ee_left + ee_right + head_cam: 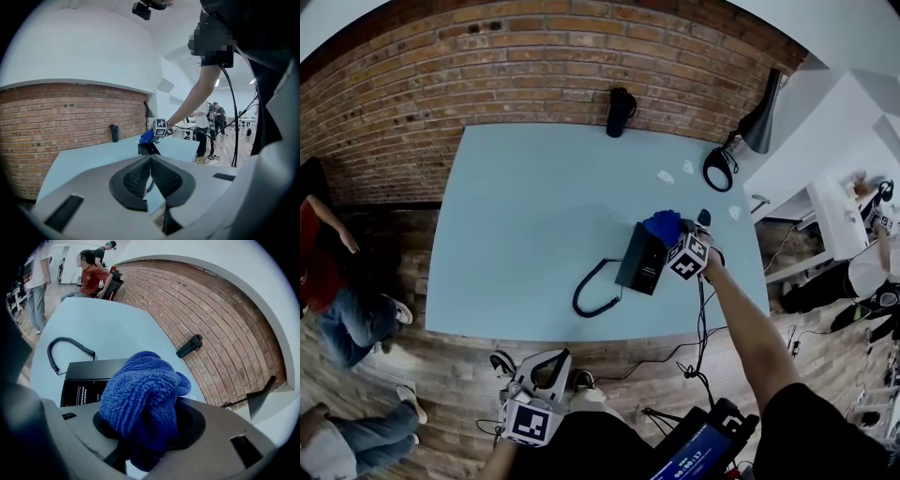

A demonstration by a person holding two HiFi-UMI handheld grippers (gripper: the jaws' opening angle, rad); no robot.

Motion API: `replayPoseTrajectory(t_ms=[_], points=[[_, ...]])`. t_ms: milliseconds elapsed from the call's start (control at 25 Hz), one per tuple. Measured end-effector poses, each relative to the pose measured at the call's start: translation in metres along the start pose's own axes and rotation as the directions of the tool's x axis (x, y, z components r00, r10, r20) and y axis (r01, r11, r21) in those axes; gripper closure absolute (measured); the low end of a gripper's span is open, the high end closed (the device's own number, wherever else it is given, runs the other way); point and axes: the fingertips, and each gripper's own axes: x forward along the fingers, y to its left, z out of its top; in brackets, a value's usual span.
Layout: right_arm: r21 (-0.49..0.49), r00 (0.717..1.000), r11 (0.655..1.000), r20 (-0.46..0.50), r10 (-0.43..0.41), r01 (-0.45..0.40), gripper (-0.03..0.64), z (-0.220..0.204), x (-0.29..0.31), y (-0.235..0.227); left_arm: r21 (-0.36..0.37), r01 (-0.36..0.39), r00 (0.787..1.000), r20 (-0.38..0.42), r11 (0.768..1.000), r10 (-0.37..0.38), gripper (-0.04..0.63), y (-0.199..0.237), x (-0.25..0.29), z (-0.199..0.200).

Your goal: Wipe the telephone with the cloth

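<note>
My right gripper (675, 239) has its fingers clamped on the bunched blue cloth (140, 394); the cloth sits at the end of the black telephone (639, 264) away from its coiled cord (592, 292); the telephone lies on the pale blue table (516, 206), near the right front corner; whether the cloth actually presses on the casing I cannot tell. My left gripper (150, 164) hangs below the table's near edge, well apart from the telephone, fingers together on nothing. I judge wiping to be the step in hand; next I should press the cloth down and draw it along the top face, gently, lest the set slide.
</note>
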Motion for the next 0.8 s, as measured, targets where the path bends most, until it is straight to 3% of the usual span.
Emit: replayPoseTrajectory(t_ms=[280, 560, 800], points=[[0.095, 0.999, 0.995, -0.042, 0.028, -0.024, 0.403, -0.023, 0.007, -0.007, -0.005, 0.009, 1.000, -0.001, 1.000, -0.009, 0.581, 0.003, 0.009, 0.003], [0.002, 0.995, 0.998, -0.078, 0.058, -0.058, 0.421, -0.021, 0.009, 0.004, -0.006, 0.007, 1.000, 0.006, 1.000, -0.007, 0.581, 0.005, 0.018, 0.007], [0.054, 0.991, 0.994, -0.093, 0.099, -0.095, 0.433, -0.022, 0.011, 0.009, -0.002, 0.001, 1.000, 0.012, 1.000, -0.001, 0.581, 0.008, 0.020, 0.007]])
